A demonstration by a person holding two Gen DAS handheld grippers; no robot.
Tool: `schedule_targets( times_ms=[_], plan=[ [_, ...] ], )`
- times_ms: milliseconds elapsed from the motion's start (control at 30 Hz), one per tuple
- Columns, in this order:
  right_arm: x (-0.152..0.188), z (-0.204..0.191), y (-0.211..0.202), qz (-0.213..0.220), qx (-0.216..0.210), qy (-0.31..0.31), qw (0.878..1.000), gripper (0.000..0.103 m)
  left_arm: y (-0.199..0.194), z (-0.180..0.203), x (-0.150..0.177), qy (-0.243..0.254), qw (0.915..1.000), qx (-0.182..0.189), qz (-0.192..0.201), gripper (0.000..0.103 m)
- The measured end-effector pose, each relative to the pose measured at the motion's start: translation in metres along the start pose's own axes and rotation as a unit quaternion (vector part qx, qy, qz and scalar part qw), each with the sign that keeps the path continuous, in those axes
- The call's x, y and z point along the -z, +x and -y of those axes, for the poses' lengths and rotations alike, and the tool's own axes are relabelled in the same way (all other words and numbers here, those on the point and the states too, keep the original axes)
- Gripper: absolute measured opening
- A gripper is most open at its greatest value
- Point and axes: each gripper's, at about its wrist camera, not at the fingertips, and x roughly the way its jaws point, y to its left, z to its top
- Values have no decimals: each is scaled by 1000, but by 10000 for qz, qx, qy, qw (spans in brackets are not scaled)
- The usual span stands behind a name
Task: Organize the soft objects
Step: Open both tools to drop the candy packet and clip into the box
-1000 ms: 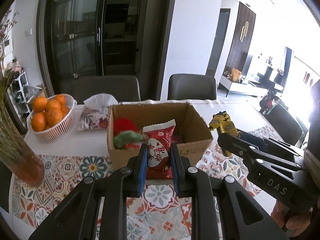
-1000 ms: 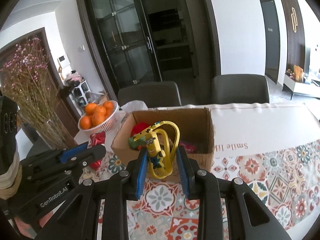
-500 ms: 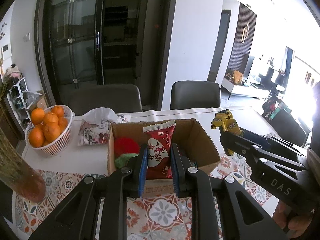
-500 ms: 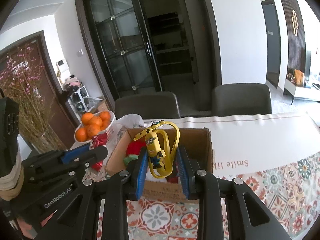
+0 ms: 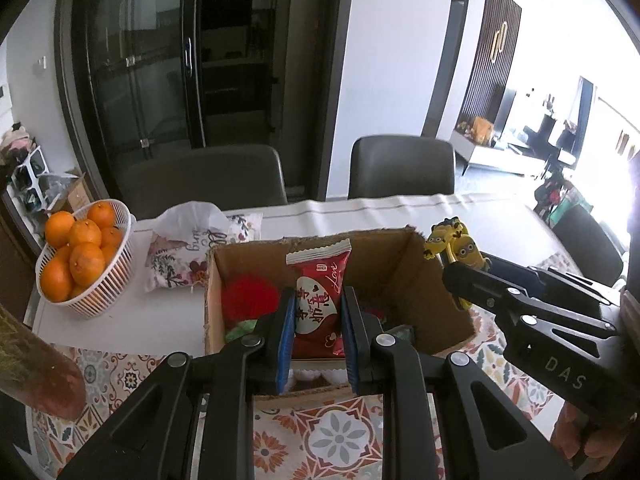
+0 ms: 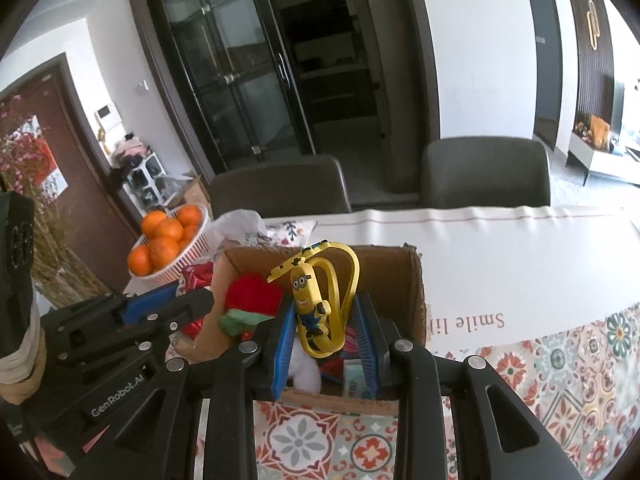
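Left wrist view: left gripper point(image 5: 316, 328) has its fingers point(image 5: 285, 336) pinching a red snack packet point(image 5: 318, 300), upright, held over the open cardboard box point(image 5: 432, 300). Box sits on the worktop point(image 5: 480, 216), partly on a patterned mat point(image 5: 344, 436). Inside the box, left part: a red fluffy thing point(image 5: 250, 300) w/ a green bit point(image 5: 240, 326) below it. Left of box: floral pouch point(image 5: 180, 260), then a white basket point(image 5: 104, 292) of oranges point(image 5: 86, 256). Right gripper point(image 5: 466, 276) comes in from the right, holding a yellow cartoon toy point(image 5: 456, 244) just beside the box's right wall. Two dark chairs point(image 5: 402, 168) behind the worktop.

Right wrist view: right gripper point(image 6: 324, 340) fingers point(image 6: 282, 336) pinch the yellow cartoon toy point(image 6: 310, 304) & its yellow loop strap, above the cardboard box point(image 6: 404, 280). Red fluffy thing point(image 6: 252, 294) and green bit point(image 6: 236, 320) show in the box's left part; something white and a few packets lie under the fingers, can't tell what exactly. Left gripper point(image 6: 188, 300) at left w/ red packet point(image 6: 194, 276) between its fingers, near the box's left wall. Basket of oranges point(image 6: 166, 232) behind, dried flowers point(image 6: 24, 168) far left.
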Motion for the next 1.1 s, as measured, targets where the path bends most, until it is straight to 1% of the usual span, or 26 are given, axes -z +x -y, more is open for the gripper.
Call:
schedule_targets(
  times_ms=[433, 633, 700, 767, 800, 967, 1100],
  plan=[
    [7, 10, 52, -733, 118, -74, 9972, 31, 60, -11, 6, 74, 9971, -203, -734, 23],
    [11, 15, 66, -976, 100, -14, 9952, 31, 77, -11, 12, 110, 9947, -221, -1003, 24],
    [12, 15, 67, -995, 131, -1, 9950, 33, 81, -10, 13, 114, 9940, -220, -1068, 26],
    [11, 16, 67, -993, 172, 42, 9949, 37, 83, -10, 14, 117, 9939, -263, -1068, 33],
    [10, 17, 67, -989, 182, 63, 9949, 40, 83, -11, 14, 103, 9938, -270, -1070, 34],
    [10, 16, 56, -883, 307, 124, 9955, 42, 72, -11, 13, 100, 9949, -356, -941, 37],
    [15, 12, 39, -755, 400, 128, 9963, 42, 51, -12, 14, 58, 9952, -642, -739, 42]
  ],
)
